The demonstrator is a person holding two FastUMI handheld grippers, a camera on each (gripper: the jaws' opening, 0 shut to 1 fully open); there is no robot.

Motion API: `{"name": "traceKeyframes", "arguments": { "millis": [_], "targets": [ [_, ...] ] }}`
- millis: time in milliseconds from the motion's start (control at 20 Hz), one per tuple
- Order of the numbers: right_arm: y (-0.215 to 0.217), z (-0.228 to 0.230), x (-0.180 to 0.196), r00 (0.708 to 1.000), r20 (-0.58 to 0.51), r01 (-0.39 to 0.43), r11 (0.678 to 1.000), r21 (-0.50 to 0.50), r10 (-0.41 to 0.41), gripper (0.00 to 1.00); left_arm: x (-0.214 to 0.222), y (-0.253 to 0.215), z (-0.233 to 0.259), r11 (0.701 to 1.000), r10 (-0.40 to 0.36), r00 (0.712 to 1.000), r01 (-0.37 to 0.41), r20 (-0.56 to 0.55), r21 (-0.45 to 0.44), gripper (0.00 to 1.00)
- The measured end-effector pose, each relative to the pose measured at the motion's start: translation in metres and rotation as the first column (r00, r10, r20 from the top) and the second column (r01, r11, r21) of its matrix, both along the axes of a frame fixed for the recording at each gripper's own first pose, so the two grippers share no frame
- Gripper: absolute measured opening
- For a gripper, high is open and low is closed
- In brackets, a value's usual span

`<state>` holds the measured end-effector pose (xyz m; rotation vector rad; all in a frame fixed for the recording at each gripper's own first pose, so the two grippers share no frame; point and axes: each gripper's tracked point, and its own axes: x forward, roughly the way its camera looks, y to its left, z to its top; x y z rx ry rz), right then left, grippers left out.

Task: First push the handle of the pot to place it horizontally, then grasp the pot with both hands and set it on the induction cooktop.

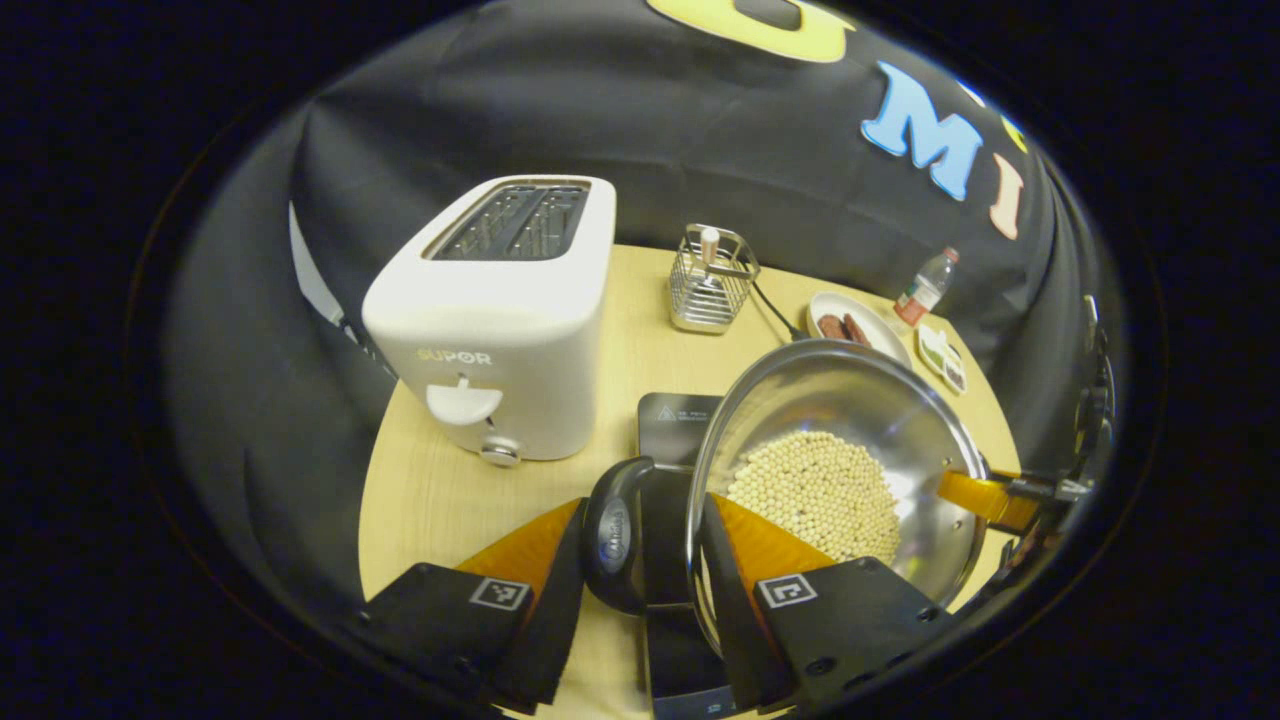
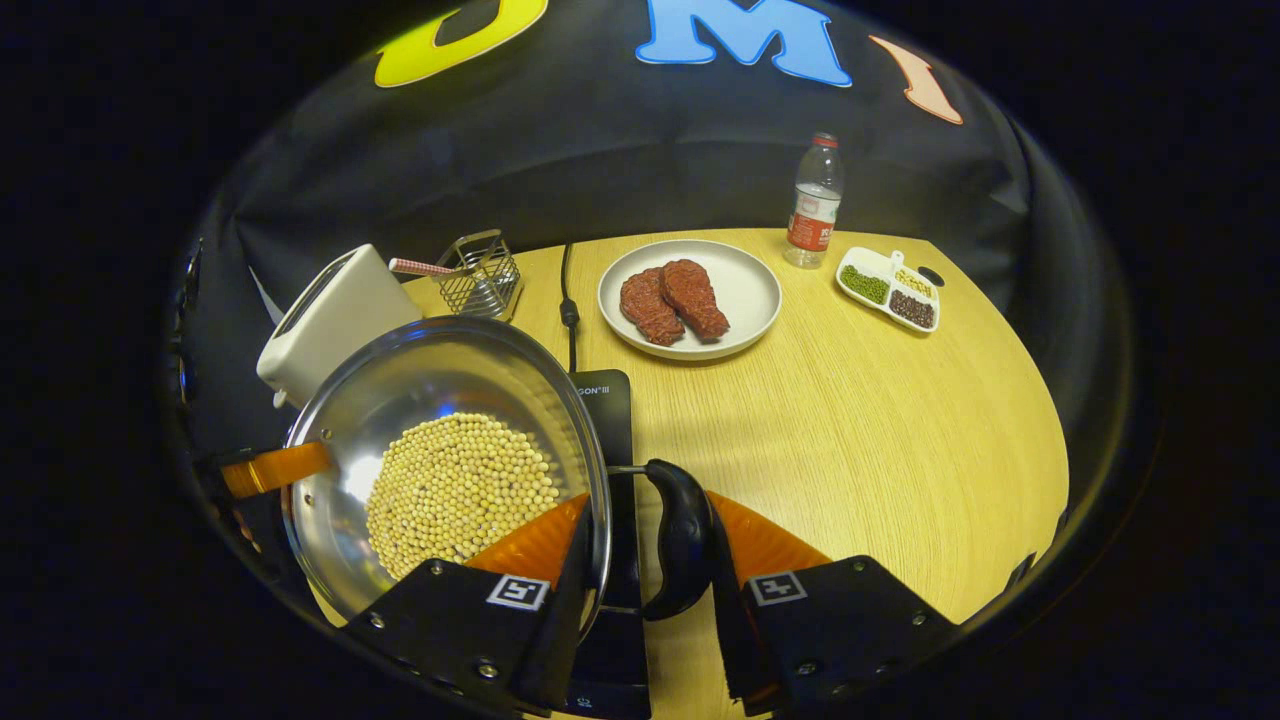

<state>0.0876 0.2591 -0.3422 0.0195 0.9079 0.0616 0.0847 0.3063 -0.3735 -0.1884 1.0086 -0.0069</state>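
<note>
A steel pot (image 1: 880,400) (image 2: 420,375) holding pale round beans (image 1: 815,490) (image 2: 460,485) sits over the black induction cooktop (image 1: 675,420) (image 2: 608,400); I cannot tell whether it touches it. In the left gripper view my left gripper (image 1: 640,565) is shut on one black side handle (image 1: 612,535), with one finger outside the handle and the other inside the rim. In the right gripper view my right gripper (image 2: 648,560) is shut the same way on the opposite handle (image 2: 682,535). Each view also shows the other gripper's finger (image 1: 985,497) (image 2: 275,468) at the pot's far rim.
A white toaster (image 1: 495,320) (image 2: 335,315) stands close beside the pot, with a wire basket (image 1: 712,280) (image 2: 480,272) behind it. Farther back are a plate of meat (image 2: 750,290), a bottle (image 2: 815,200) and a divided dish (image 2: 888,288). The cooktop's cable (image 2: 568,300) runs back. Bare wooden table (image 2: 880,420) lies on the plate's side.
</note>
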Motion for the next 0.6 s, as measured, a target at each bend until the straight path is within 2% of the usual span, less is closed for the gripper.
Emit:
{"name": "traceKeyframes", "arguments": {
  "millis": [50,100,150,200,250,400,600],
  "targets": [
    [-0.003,0.003,0.003,1.000,0.024,-0.014,1.000,-0.004,0.014,0.60,-0.001,0.003,0.005,1.000,0.029,1.000,-0.029,0.011,-0.006,0.72],
    [-0.006,0.011,0.005,0.998,0.056,-0.029,1.000,-0.008,0.030,0.76,-0.005,0.005,0.013,0.998,0.055,0.998,-0.055,0.024,-0.003,0.79],
    [-0.009,0.024,0.002,0.995,0.090,-0.046,0.999,-0.014,0.047,0.87,-0.006,0.009,0.021,0.997,0.074,0.996,-0.075,0.049,0.015,0.86],
    [-0.014,0.034,0.001,0.991,0.120,-0.062,0.998,-0.015,0.063,1.00,-0.008,0.009,0.035,0.996,0.086,0.993,-0.089,0.081,0.031,0.87],
    [-0.019,0.046,-0.002,0.986,0.149,-0.077,0.997,-0.013,0.078,1.00,-0.010,0.006,0.049,0.994,0.097,0.989,-0.101,0.114,0.036,0.91],
    [-0.036,0.089,-0.010,0.961,0.254,-0.113,0.994,0.003,0.109,1.00,-0.013,-0.026,0.100,0.990,0.136,0.963,-0.140,0.232,0.003,0.95],
    [-0.073,0.167,-0.015,0.900,0.422,-0.132,0.991,0.024,0.110,1.00,-0.010,-0.096,0.188,0.990,0.130,0.896,-0.137,0.425,-0.014,0.95]
  ]
}}
